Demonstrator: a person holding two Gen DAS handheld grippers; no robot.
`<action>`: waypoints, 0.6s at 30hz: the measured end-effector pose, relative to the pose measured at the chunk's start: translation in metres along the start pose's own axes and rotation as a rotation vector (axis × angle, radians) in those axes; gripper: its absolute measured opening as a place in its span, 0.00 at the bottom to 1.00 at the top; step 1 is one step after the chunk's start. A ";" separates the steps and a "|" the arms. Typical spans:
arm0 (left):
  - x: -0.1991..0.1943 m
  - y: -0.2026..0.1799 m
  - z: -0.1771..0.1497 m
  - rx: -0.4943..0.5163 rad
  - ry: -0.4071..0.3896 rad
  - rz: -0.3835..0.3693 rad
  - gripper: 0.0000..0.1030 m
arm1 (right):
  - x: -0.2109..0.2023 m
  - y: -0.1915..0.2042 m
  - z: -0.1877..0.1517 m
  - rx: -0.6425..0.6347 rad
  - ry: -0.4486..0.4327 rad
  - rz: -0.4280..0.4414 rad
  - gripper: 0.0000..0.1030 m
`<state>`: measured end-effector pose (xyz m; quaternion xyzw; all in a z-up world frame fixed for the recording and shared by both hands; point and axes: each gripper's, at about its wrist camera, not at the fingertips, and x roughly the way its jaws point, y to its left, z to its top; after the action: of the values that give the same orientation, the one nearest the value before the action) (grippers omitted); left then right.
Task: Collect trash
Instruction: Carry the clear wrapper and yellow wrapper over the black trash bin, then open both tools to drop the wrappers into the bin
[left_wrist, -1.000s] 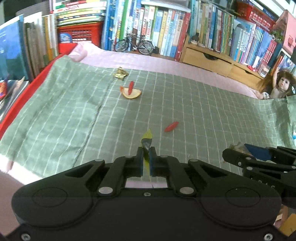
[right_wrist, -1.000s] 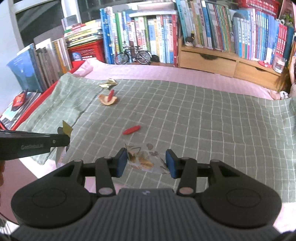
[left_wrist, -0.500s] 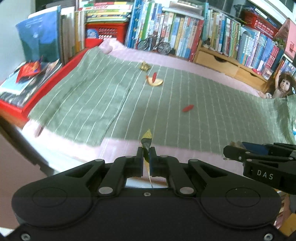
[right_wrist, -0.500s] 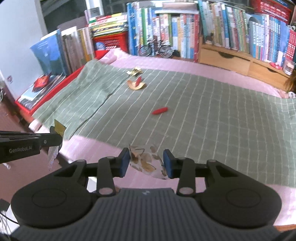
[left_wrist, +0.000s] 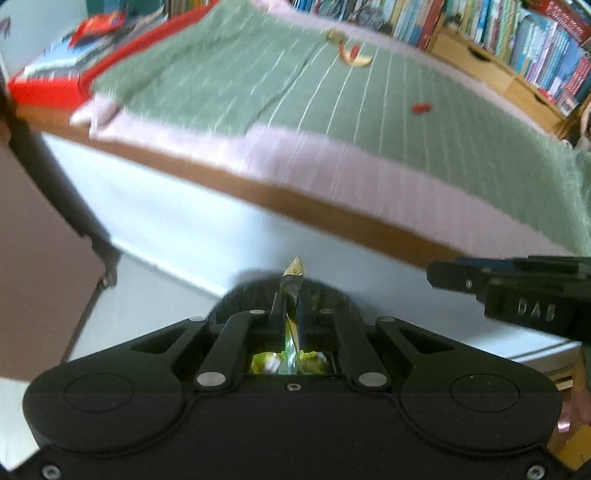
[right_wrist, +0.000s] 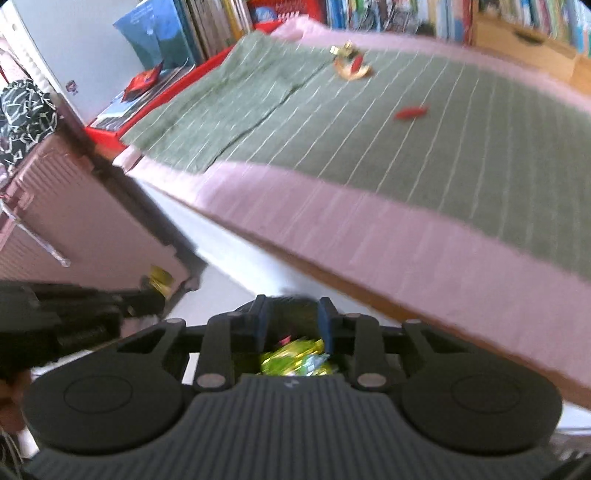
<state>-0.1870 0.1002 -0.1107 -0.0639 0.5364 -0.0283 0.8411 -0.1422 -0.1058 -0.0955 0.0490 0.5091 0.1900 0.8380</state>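
Your left gripper (left_wrist: 287, 308) clamps the foil wrapper (left_wrist: 292, 284) above the bin (right_wrist: 295, 356) for dropping; your right gripper (right_wrist: 291, 325) has just been closing, jaws apart, nothing visibly between.

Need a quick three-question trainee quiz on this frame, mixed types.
1. True or false: the left gripper is empty.
2. On the green cloth, which lies nearest the bed's front edge? A red scrap, B peel, C gold wrapper.
3. What dark thing sits below the left gripper?
Key: 1 false, it is shut on a yellow wrapper. 2 A. 3 a bin with bright wrappers inside.
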 end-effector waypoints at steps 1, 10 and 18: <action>0.005 0.002 -0.005 -0.006 0.015 0.003 0.05 | 0.004 0.000 0.000 0.007 0.010 0.003 0.34; 0.027 0.002 -0.020 -0.034 0.067 0.007 0.17 | 0.011 0.006 0.008 -0.009 0.015 0.002 0.43; 0.031 -0.004 -0.011 -0.039 0.063 0.016 0.53 | -0.002 -0.007 0.016 0.020 -0.015 -0.005 0.58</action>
<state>-0.1838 0.0918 -0.1422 -0.0753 0.5636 -0.0131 0.8225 -0.1268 -0.1113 -0.0884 0.0577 0.5048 0.1825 0.8418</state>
